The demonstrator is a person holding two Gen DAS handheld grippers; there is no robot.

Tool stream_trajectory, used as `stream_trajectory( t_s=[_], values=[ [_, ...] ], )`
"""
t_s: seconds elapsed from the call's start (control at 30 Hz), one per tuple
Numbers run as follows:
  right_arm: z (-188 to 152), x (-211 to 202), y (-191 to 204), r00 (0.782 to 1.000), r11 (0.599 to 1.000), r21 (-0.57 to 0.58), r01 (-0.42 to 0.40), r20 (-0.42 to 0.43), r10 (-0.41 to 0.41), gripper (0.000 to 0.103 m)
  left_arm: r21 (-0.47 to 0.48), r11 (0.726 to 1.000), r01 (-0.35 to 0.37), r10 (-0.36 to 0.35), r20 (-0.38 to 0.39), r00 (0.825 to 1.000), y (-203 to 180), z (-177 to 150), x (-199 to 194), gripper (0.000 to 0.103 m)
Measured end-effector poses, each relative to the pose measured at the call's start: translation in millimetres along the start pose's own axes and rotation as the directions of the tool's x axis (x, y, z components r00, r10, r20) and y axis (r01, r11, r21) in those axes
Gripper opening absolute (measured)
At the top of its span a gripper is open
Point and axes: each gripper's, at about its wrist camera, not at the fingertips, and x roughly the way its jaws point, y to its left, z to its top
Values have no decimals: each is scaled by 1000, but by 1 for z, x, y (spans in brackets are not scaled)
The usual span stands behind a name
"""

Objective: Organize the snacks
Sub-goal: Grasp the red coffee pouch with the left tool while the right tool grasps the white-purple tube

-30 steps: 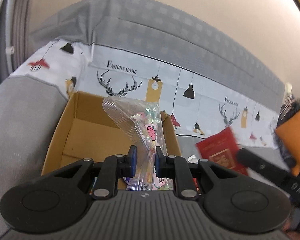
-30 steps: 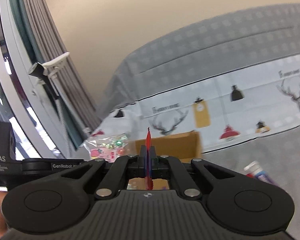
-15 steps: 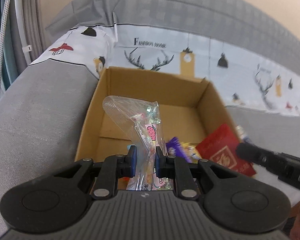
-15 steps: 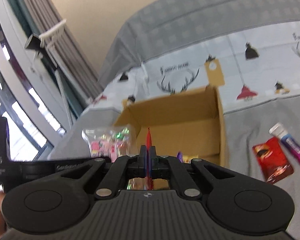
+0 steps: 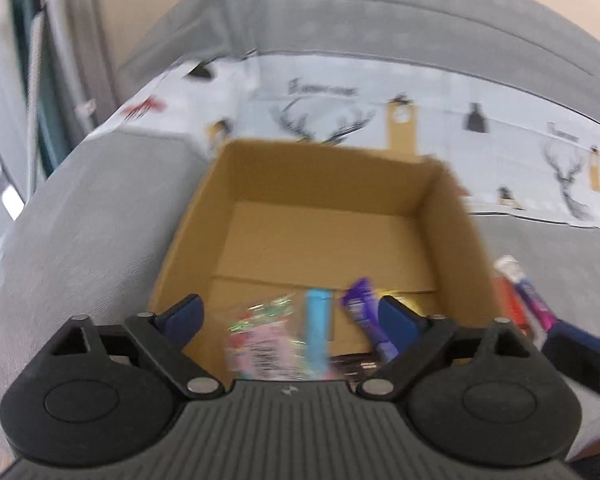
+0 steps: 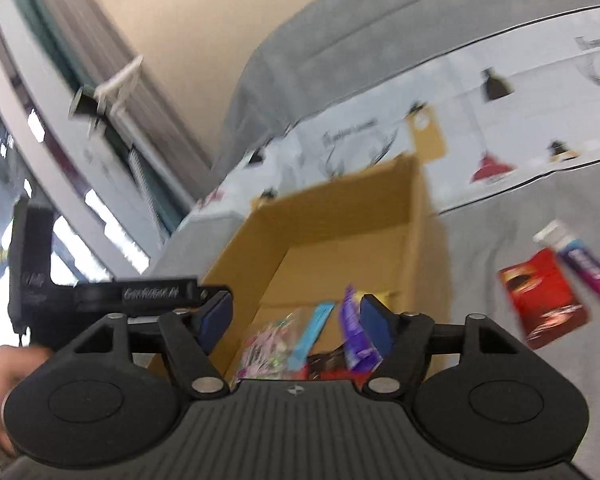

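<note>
An open cardboard box (image 5: 324,184) (image 6: 340,216) stands on the grey sofa. My left gripper (image 5: 292,318) is open above the box's near end. Below it lies the clear candy bag (image 5: 260,336), next to a light blue packet (image 5: 318,320) and a purple packet (image 5: 362,320). My right gripper (image 6: 296,320) is open too, over the same near end, with the candy bag (image 6: 268,340), blue packet (image 6: 314,330) and purple packet (image 6: 354,336) under it. A red packet edge (image 6: 320,372) shows at the box bottom. The frames are blurred.
On the sofa seat right of the box lie a red packet (image 6: 544,300) and a purple tube (image 6: 584,268), which also show in the left view (image 5: 528,300). A printed cushion cover (image 5: 380,112) lines the sofa back. A window and curtain are at the left (image 6: 60,160).
Both grippers have opened. The candy bag has dropped from the left gripper into the box, and the red packet has left the right gripper. Both grippers moved closer over the box.
</note>
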Motion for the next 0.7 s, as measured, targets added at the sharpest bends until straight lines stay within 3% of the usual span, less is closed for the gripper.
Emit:
stream_trajectory(
  t_s=[0.17,0.27,0.43,0.57,0.7],
  values=[
    [21,-41,-39,992,995,49,84,94,-88,83,118,988,102,-113,85,990,-72,-2,-25,103],
    [26,-57,-62,979,984,23,176,100,-177,83,206,974,93,-118,112,987,-113,-5,-23,103],
    [23,-78,-113,951,957,34,288,108,-290,83,150,976,158,-169,68,983,-140,-1,-8,103],
    [19,-65,-153,935,934,71,349,34,-352,81,127,969,212,-212,-21,977,-157,0,21,103],
    [19,-54,-178,922,918,91,387,-11,-388,77,123,961,249,-248,-24,969,-179,4,34,103]
  ],
)
